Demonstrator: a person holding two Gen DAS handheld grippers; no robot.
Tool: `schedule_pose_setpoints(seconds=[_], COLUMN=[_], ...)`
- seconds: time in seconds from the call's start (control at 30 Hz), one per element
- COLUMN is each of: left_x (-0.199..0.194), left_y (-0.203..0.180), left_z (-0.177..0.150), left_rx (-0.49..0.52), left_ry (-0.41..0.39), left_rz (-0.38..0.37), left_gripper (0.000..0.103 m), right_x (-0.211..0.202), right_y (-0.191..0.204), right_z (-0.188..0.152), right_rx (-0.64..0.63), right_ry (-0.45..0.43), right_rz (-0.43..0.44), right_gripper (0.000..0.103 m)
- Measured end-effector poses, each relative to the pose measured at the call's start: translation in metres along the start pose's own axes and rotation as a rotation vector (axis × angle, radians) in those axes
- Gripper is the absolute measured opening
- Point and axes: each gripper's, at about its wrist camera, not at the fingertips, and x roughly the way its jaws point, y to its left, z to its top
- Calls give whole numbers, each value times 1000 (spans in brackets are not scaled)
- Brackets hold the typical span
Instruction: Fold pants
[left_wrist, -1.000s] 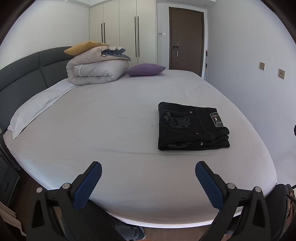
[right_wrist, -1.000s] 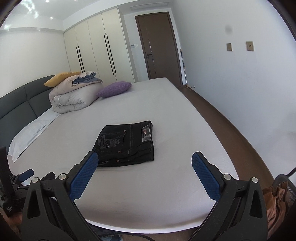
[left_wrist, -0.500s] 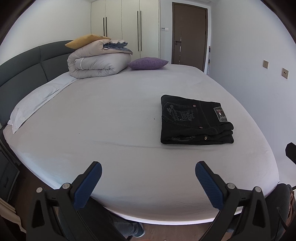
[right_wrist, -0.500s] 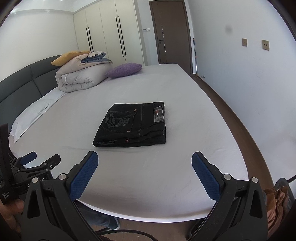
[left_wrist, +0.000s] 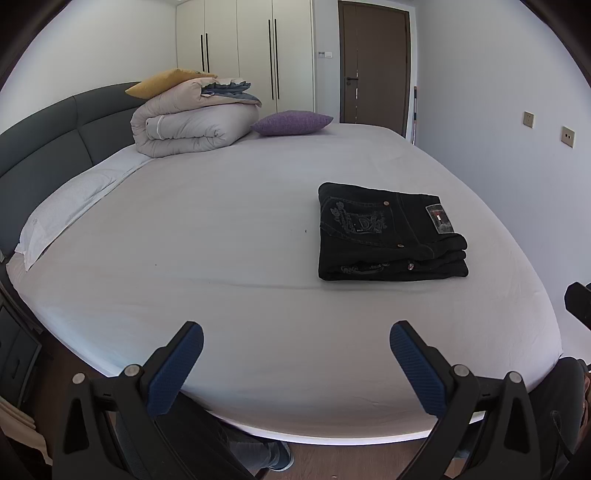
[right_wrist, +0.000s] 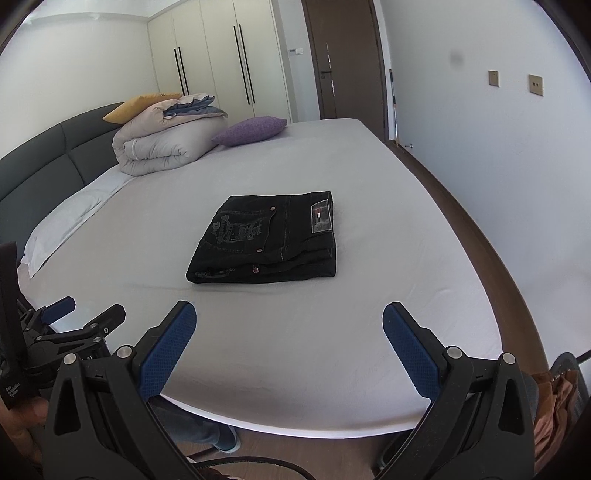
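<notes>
The black pants lie folded into a neat rectangle on the bed, toward its right side, label patch up – nothing touches them. The left gripper hangs over the near edge of the bed with its blue pads spread wide and empty. The right gripper hangs likewise, jaws wide, the pants just beyond and between its fingers. A rolled duvet and a purple cushion sit at the far end by the headboard – well apart from the pants
</notes>
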Motion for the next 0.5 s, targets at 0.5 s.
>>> schedule_pose_setpoints(seconds=[0.5], left_x=[2], left_y=[-1], left_z=[-3], left_rx=[3], left_ry=[2], left_rz=[-7], left_gripper=[103], right_x=[5], right_y=[8], right_z=[-2], right_rx=[5], right_ry=[8], right_rz=[8], right_gripper=[103])
